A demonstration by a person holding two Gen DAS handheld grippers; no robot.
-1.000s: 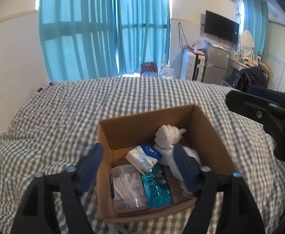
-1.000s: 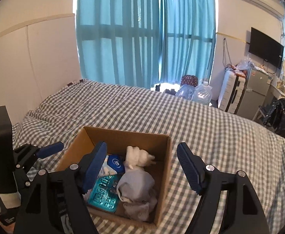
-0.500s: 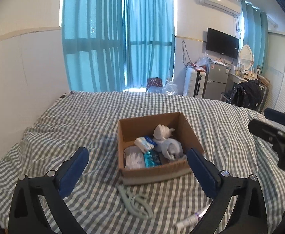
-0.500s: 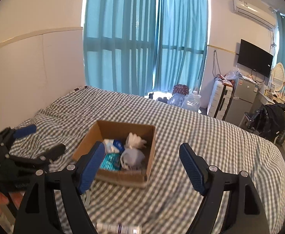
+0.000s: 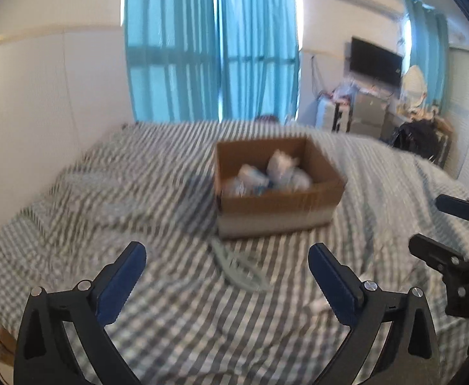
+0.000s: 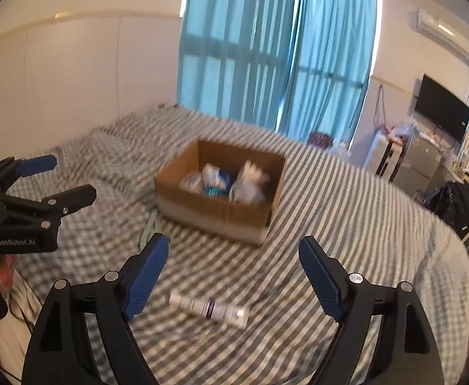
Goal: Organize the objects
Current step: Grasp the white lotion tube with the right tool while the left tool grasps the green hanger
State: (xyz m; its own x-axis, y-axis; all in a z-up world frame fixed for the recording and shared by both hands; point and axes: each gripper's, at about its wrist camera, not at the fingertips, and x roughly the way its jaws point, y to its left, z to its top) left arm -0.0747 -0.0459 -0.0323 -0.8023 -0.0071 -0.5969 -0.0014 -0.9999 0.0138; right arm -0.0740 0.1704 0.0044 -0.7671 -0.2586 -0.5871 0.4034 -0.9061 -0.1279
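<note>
An open cardboard box (image 5: 279,205) sits on the checked bed, holding white bundles and blue packets; it also shows in the right wrist view (image 6: 215,215). A pale green flat item (image 5: 237,264) lies on the cover just in front of the box. A white tube (image 6: 210,308) lies on the cover between the fingers of my right gripper (image 6: 231,276), which is open and empty. My left gripper (image 5: 226,276) is open and empty, well back from the box. Both views are blurred.
The checked bed cover (image 5: 106,199) is rumpled at the left. Blue curtains (image 5: 212,54) hang behind the bed. A TV (image 5: 375,61), a suitcase and a dark bag stand at the right. A wall runs along the left.
Both grippers have pulled back and away from the box, which now looks smaller and farther. The green item and the white tube have come into view in front of it.
</note>
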